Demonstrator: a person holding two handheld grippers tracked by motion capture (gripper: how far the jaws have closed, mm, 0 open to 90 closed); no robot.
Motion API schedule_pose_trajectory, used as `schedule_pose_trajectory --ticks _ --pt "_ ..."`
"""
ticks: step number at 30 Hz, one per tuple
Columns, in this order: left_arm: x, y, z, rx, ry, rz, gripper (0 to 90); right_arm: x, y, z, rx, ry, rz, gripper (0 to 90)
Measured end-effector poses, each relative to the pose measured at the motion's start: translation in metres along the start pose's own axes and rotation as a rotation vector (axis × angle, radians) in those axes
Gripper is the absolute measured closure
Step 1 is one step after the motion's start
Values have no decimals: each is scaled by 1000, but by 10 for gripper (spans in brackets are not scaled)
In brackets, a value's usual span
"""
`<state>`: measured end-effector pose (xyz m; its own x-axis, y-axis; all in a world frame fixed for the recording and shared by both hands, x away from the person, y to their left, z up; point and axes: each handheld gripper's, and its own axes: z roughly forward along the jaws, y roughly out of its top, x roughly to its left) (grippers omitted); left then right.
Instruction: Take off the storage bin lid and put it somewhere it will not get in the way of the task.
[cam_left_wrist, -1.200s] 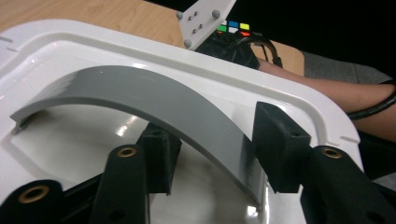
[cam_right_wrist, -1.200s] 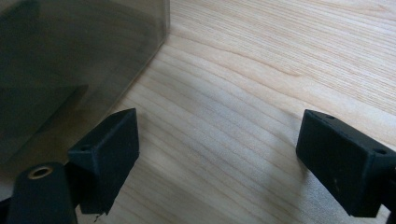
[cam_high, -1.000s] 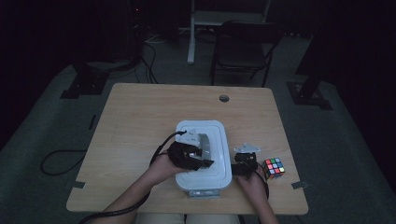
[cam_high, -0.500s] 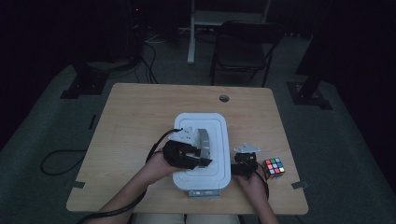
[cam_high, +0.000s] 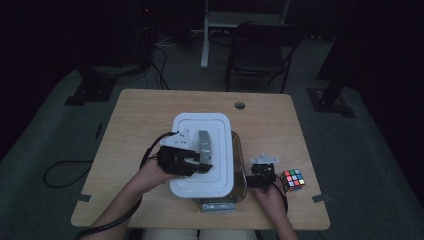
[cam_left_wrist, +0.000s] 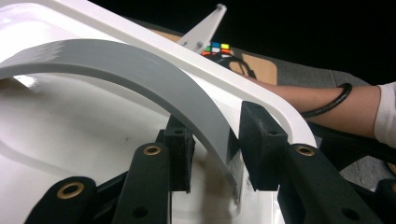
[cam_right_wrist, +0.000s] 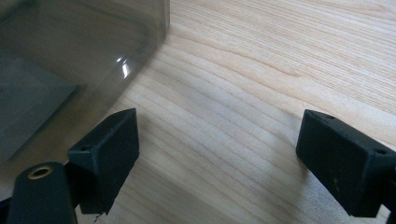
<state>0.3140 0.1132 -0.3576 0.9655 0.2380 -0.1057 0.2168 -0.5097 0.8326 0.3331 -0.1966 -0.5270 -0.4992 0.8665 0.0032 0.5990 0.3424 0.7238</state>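
The left gripper (cam_high: 197, 165) is clamping its jaws on the grey handle (cam_left_wrist: 140, 74) of the white lid (cam_high: 200, 150), one pad on each side of the arch. The lid is sitting shifted toward the table's left edge over the clear container (cam_high: 239, 170), whose right wall is showing uncovered; the container is standing near the middle of the table's near edge. Whether the lid is touching the container's rim cannot be told. Just right of the container, the right gripper (cam_high: 250, 181) is resting low over the wooden table (cam_right_wrist: 261, 84) with its jaws spread wide and nothing between them. A colour puzzle cube (cam_high: 293, 180) is lying toward the near right corner, close beside that gripper.
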Motion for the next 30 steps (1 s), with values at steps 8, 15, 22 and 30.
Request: schedule_pose_trajectory --ticks 8,15,22,30 --pt "17 -18 -25 -38 0 -35 668 0 0 0 0 0 -1 130" --pt "27 -38 -50 -73 15 -34 668 0 0 0 0 0 0 130" --pt "36 -60 -73 -84 62 -67 668 0 0 0 1 0 1 130" --pt "51 -85 -95 -96 71 -89 668 0 0 0 0 0 1 130"
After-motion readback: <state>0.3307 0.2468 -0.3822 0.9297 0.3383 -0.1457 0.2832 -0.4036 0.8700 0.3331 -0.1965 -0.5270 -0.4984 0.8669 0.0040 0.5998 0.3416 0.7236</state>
